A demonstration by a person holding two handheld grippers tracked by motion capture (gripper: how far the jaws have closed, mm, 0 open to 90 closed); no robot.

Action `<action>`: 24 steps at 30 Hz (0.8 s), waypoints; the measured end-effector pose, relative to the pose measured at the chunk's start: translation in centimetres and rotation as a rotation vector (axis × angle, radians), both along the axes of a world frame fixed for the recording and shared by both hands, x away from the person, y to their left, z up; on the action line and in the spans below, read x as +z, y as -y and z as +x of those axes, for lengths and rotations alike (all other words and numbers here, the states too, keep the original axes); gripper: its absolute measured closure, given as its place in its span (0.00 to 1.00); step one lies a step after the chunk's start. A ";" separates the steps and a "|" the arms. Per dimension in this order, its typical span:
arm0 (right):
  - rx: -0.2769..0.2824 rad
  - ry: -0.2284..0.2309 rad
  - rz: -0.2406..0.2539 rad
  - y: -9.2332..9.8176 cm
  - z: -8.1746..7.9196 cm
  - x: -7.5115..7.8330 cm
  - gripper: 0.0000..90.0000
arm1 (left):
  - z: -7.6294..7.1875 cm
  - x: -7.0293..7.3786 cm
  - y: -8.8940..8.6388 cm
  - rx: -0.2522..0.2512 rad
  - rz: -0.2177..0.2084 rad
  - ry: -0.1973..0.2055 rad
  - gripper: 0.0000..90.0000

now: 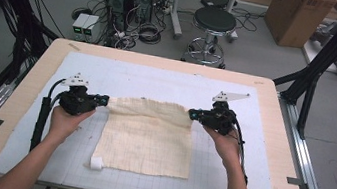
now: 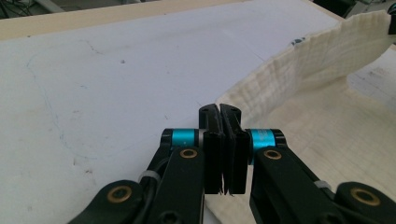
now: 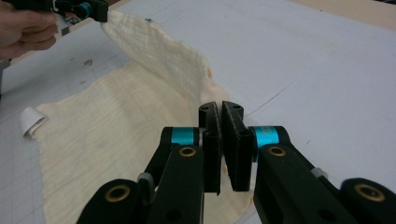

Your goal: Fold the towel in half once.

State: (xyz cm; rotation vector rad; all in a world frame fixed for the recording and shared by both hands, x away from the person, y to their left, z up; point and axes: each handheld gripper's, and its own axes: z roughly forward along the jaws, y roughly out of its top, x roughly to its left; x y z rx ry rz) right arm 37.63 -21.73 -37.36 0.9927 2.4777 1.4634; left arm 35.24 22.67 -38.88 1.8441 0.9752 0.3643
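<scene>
my left claw (image 1: 103, 100) is clamped tight on the far left corner of the cream cloth (image 1: 147, 139), jaws pressed together with the fabric pinched between them. my right claw (image 1: 194, 114) is closed the same way on the cloth's far right corner. the cloth lies in the middle of the white mat (image 1: 251, 137) on the table (image 1: 33, 72), its far edge lifted between the two claws and sagging a little, its near part flat on the mat. a small white tag (image 1: 96, 163) sticks out at the cloth's near left corner.
</scene>
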 end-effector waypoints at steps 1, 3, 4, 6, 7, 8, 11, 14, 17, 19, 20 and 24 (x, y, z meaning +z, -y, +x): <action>0.002 -0.001 -0.002 0.1 -0.2 0.0 0.96 | -0.2 0.0 0.0 0.000 -0.003 0.000 0.97; 0.006 -0.006 -0.001 0.2 -0.6 0.0 0.96 | -0.6 0.1 -0.1 -0.005 -0.010 0.003 0.97; 0.004 -0.004 0.000 0.3 -0.8 -0.1 0.96 | -0.8 0.1 0.0 -0.007 -0.009 0.004 0.97; -0.002 0.007 0.005 0.5 -1.1 -0.1 0.96 | -1.2 0.1 0.0 -0.013 -0.010 0.009 0.97; -0.002 0.007 0.010 0.6 -1.2 -0.1 0.96 | -1.4 0.1 0.0 -0.019 -0.011 0.011 0.97; -0.005 0.006 0.009 0.7 -1.4 -0.1 0.96 | -1.6 0.1 0.1 -0.020 -0.011 0.011 0.97; -0.007 -0.001 0.008 0.9 -1.8 -0.3 0.96 | -2.0 0.2 0.3 -0.034 0.001 0.015 0.97; -0.004 0.004 0.015 1.0 -2.1 -0.4 0.96 | -2.4 0.2 0.2 -0.039 0.008 0.015 0.97; 0.004 0.003 -0.003 0.9 -2.5 -0.6 0.96 | -2.7 -0.1 0.2 -0.037 0.010 0.008 0.97; 0.012 0.005 -0.006 0.7 -2.7 -0.7 0.96 | -2.9 -0.3 0.1 -0.039 0.014 0.003 0.97; 0.012 0.004 -0.005 0.7 -2.7 -0.8 0.96 | -2.9 -0.4 0.1 -0.038 0.010 0.003 0.97; 0.015 0.000 0.006 0.8 -2.8 -0.9 0.96 | -3.0 -0.4 -0.1 -0.039 0.003 0.004 0.97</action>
